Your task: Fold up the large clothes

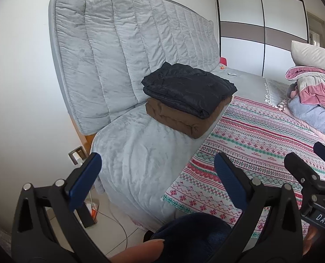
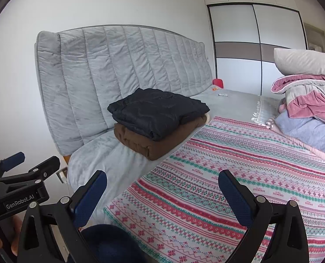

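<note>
A folded black jacket [image 1: 188,89] lies on top of a folded brown garment [image 1: 180,118] near the grey headboard; both also show in the right wrist view, the black jacket [image 2: 156,111] on the brown garment [image 2: 145,142]. My left gripper [image 1: 156,175] is open and empty, held above the bed's near corner. My right gripper [image 2: 162,192] is open and empty over the patterned blanket [image 2: 228,175]. The right gripper also shows at the right edge of the left wrist view [image 1: 311,160]; the left gripper shows at the left edge of the right wrist view [image 2: 31,160].
A grey quilted headboard [image 1: 129,43] stands against the wall. A pile of pink, grey and blue bedding [image 2: 304,109] with a pillow [image 2: 304,61] sits at the right. A white wardrobe [image 2: 254,50] is behind. A dark blue sleeve [image 1: 195,236] shows below; floor with a cable [image 1: 118,223] lies left.
</note>
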`<state>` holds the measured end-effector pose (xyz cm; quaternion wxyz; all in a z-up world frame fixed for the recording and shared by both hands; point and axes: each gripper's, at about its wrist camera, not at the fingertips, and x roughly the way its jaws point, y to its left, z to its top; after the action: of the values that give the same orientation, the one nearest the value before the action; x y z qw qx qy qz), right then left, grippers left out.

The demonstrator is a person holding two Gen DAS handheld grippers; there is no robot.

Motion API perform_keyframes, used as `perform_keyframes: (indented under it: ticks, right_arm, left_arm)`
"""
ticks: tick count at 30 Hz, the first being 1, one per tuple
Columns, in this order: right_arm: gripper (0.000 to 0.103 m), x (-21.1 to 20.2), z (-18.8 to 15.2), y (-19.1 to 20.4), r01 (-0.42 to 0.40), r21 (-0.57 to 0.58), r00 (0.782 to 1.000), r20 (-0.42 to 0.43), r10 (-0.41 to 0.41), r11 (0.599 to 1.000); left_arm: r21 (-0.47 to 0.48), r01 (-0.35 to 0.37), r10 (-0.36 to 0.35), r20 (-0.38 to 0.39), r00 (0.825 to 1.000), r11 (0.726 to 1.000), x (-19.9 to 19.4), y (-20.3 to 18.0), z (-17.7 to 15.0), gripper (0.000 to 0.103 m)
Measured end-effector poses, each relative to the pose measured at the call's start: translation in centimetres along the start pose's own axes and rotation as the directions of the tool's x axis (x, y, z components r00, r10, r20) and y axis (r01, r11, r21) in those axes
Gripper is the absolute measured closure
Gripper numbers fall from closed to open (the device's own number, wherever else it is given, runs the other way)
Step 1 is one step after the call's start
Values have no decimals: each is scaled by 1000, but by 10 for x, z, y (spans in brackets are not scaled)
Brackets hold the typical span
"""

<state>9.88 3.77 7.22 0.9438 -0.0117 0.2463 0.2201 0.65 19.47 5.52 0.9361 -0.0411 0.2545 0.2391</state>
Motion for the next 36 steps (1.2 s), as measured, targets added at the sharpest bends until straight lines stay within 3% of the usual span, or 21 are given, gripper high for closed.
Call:
perform_keyframes:
  ticks: [36]
  right_arm:
    - [1, 2, -7, -2, 9, -2, 1000, -12, -9, 1000]
  left_arm:
    - [32, 7, -7, 23, 1000, 999, -6, -8, 2, 1]
